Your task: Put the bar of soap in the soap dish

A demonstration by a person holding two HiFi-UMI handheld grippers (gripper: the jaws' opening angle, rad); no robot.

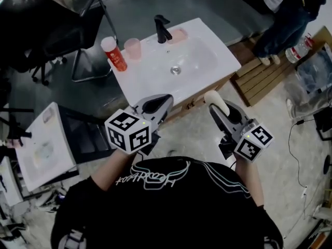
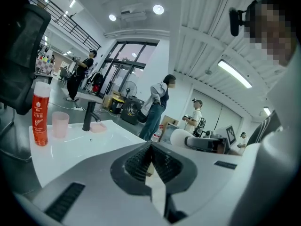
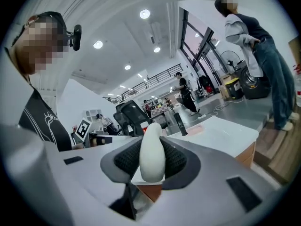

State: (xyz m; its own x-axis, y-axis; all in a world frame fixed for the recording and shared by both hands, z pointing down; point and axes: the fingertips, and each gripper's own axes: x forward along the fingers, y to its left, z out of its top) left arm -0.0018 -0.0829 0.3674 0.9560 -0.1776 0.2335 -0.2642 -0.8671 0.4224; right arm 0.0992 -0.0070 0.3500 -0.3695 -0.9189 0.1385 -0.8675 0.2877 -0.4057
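The white bar of soap [image 1: 214,98] stands on edge between the pads of my right gripper [image 1: 218,106], which is shut on it; the right gripper view shows the bar [image 3: 152,152] filling the jaws. A pink soap dish [image 1: 177,34] lies on the white sink top [image 1: 150,74], just right of the black faucet [image 1: 162,27]. It also shows small in the left gripper view as the dish [image 2: 99,127]. Both grippers hang in front of the sink's near edge. My left gripper [image 1: 158,105] has its jaws together with nothing in them [image 2: 150,149].
A red bottle [image 1: 114,54] and a pink cup [image 1: 133,49] stand on the sink top's left end. A black chair [image 1: 52,25] is at the far left, a wooden pallet [image 1: 259,77] right of the sink, and a person [image 1: 285,14] stands beyond it.
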